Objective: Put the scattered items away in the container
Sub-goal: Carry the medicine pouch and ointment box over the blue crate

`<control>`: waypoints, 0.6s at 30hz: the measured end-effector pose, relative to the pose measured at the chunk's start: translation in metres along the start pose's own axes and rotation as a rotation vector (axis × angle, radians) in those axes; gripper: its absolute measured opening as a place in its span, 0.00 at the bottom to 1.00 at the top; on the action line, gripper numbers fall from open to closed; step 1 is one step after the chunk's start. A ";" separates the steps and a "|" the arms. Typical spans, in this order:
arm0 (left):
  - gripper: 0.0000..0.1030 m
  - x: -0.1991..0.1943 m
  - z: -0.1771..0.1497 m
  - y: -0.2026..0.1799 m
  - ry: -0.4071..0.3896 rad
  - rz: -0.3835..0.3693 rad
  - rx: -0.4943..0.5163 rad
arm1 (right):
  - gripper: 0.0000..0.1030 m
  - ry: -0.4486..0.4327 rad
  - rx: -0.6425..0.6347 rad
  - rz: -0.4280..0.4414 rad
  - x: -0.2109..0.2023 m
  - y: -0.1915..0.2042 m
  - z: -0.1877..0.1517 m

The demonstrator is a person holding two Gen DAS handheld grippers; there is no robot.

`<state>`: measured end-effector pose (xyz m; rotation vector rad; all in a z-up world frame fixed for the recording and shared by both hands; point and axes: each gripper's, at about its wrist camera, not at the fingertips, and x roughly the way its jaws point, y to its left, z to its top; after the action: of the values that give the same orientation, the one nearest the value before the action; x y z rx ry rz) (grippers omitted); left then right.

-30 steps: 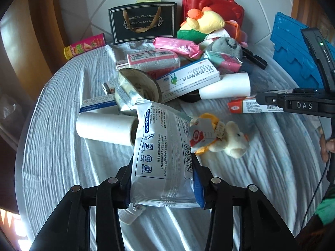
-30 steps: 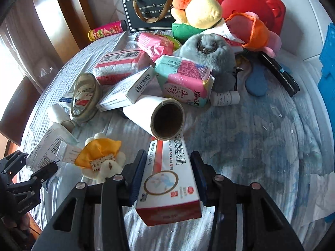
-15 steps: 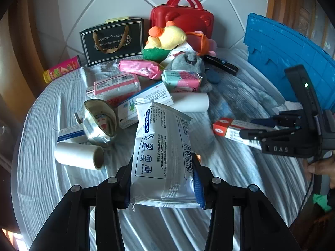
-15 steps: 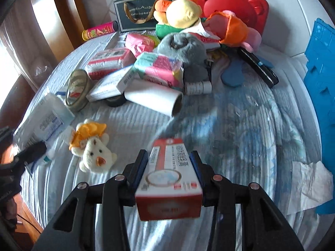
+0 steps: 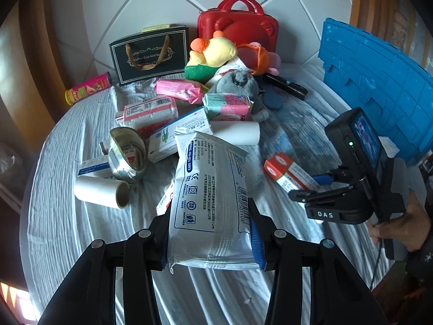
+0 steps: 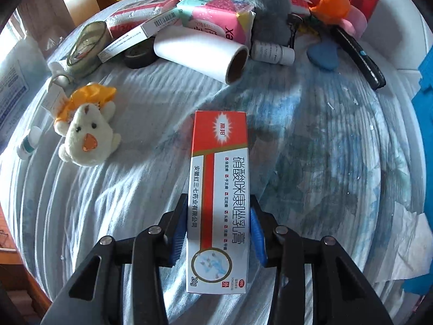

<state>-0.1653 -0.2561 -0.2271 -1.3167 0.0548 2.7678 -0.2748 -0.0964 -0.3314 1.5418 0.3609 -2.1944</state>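
Left gripper (image 5: 208, 233) clenched on white pack (image 5: 209, 189): both pads pinch its near half, far end sticks out past the tips toward 12 o'clock, held above the cloth (image 5: 67, 230).

Right gripper (image 6: 219, 233) clamped on red-white box (image 6: 219, 197): pads grip the long sides near the box's near end, red end points to 12 o'clock, off the cloth. In the left view the same box (image 5: 291, 172) shows at 3 o'clock in the right gripper (image 5: 311, 192), which a hand (image 5: 397, 227) holds.

Left view, near to far:
- white roll (image 5: 101, 191) at 9 o'clock of the pack, lying flat
- silver tape ring (image 5: 128, 153) at 10 o'clock, just beyond the roll
- second white roll (image 5: 238, 132) at 12 o'clock, just past the pack's far end
- pink-teal pack (image 5: 227, 107) behind it, touching
- grey plush (image 5: 238, 82), yellow plush (image 5: 213, 54) further back
- black bag (image 5: 150, 54) and red case (image 5: 238, 27) against the wall
- pink can (image 5: 88, 88) at 10 o'clock, far edge

Blue crate (image 5: 379, 81) at 2 o'clock, standing at the table's right edge, well apart from the left gripper, near the right one. Its inside can't be seen.

Right view: duck plush (image 6: 86, 138) at 10 o'clock on the cloth, apart from the box. Small white bottle (image 6: 272, 52) at 1 o'clock, beside the roll's open end. Black bar (image 6: 360, 57) at 1 o'clock, further out.
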 end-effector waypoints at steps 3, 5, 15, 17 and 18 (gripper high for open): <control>0.43 -0.009 0.005 -0.008 -0.016 0.014 -0.016 | 0.39 -0.063 -0.019 -0.017 -0.030 -0.007 -0.006; 0.43 -0.015 0.009 -0.014 -0.027 0.021 -0.026 | 0.39 -0.110 -0.038 -0.038 -0.051 -0.012 -0.009; 0.43 -0.056 0.050 -0.097 -0.163 0.022 0.029 | 0.39 -0.352 -0.079 -0.115 -0.169 -0.048 -0.028; 0.43 -0.065 0.060 -0.115 -0.191 0.016 0.037 | 0.39 -0.405 -0.072 -0.124 -0.199 -0.058 -0.032; 0.43 -0.069 0.064 -0.124 -0.204 0.015 0.042 | 0.39 -0.433 -0.070 -0.130 -0.213 -0.063 -0.035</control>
<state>-0.1611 -0.1317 -0.1332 -1.0222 0.1099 2.8800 -0.2155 0.0164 -0.1456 0.9915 0.4008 -2.5064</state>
